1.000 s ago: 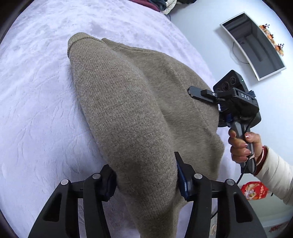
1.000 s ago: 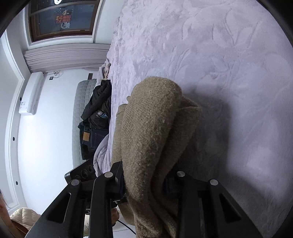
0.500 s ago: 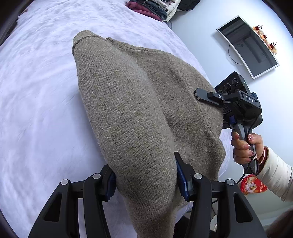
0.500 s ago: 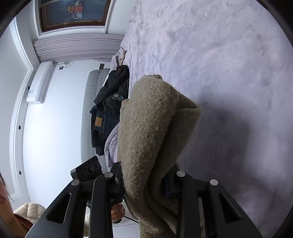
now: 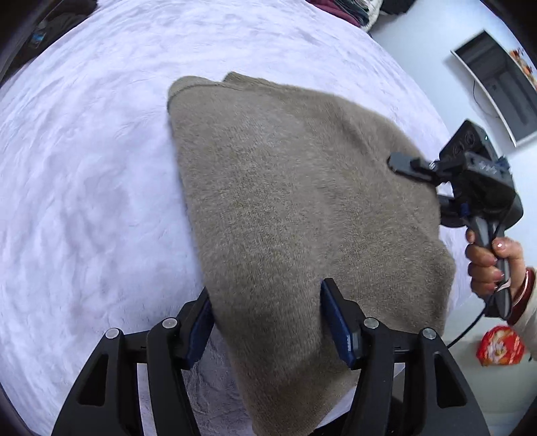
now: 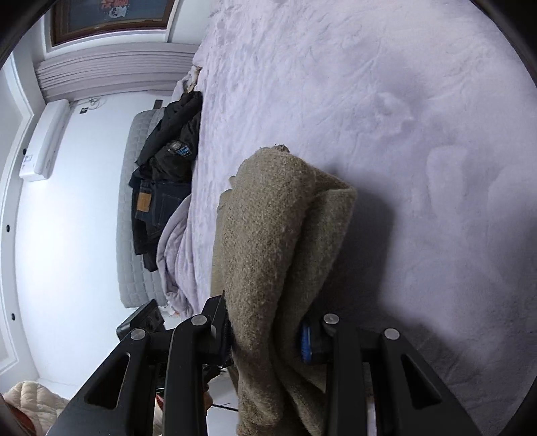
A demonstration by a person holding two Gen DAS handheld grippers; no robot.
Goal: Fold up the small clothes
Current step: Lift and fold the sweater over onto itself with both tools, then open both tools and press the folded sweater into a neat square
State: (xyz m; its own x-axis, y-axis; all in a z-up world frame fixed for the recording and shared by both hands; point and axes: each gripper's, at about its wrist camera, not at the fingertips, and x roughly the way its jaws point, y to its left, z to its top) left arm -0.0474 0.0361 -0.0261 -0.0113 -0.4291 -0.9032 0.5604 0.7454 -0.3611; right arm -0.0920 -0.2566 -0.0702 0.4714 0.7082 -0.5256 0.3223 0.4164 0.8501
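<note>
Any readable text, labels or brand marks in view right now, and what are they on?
No text is readable.
Right hand-held gripper, white lettering on its body: blurred.
Red packet on the floor: print too small.
Tan patch on the dark jeans: illegible.
Badge on the black jacket: illegible.
Framed picture on the wall: unreadable.

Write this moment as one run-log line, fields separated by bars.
left hand-held gripper: shut on brown sweater | right hand-held gripper: shut on brown sweater | sweater: draped between both above lilac bedspread
</note>
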